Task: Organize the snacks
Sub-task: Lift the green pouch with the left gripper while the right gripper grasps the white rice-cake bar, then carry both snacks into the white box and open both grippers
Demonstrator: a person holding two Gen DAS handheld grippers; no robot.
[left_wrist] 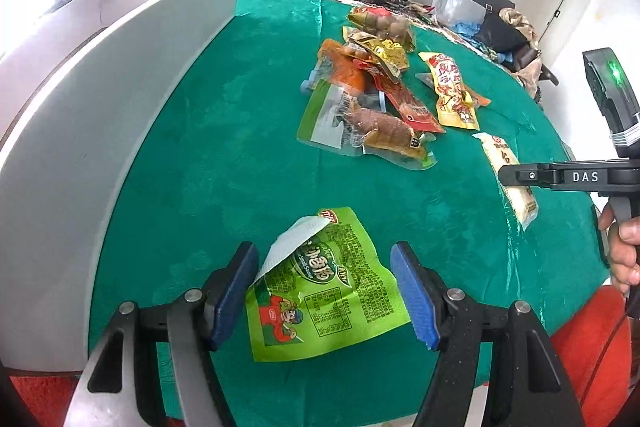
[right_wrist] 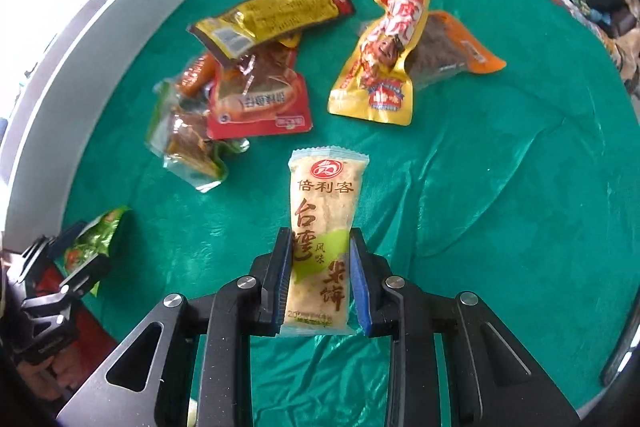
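Two tools are in view. On the green-clothed counter [right_wrist: 500, 187] lie ten snack packets: one cream rice-cracker packet [right_wrist: 324, 227], one lime-green sausage packet [left_wrist: 320, 287] to its left, and eight assorted packets heaped beyond it. One white box [left_wrist: 100, 107] stands left of the heap

The right gripper [right_wrist: 320, 283] has its blue-padded fingers [right_wrist: 281, 279] pressed on both sides of a cream rice-cracker packet [right_wrist: 326, 211] lying lengthwise on the green-clothed counter [right_wrist: 480, 187], with a pile of snack packets [right_wrist: 256, 67] beyond and the left gripper [right_wrist: 68, 259] over a green packet [right_wrist: 98, 235].
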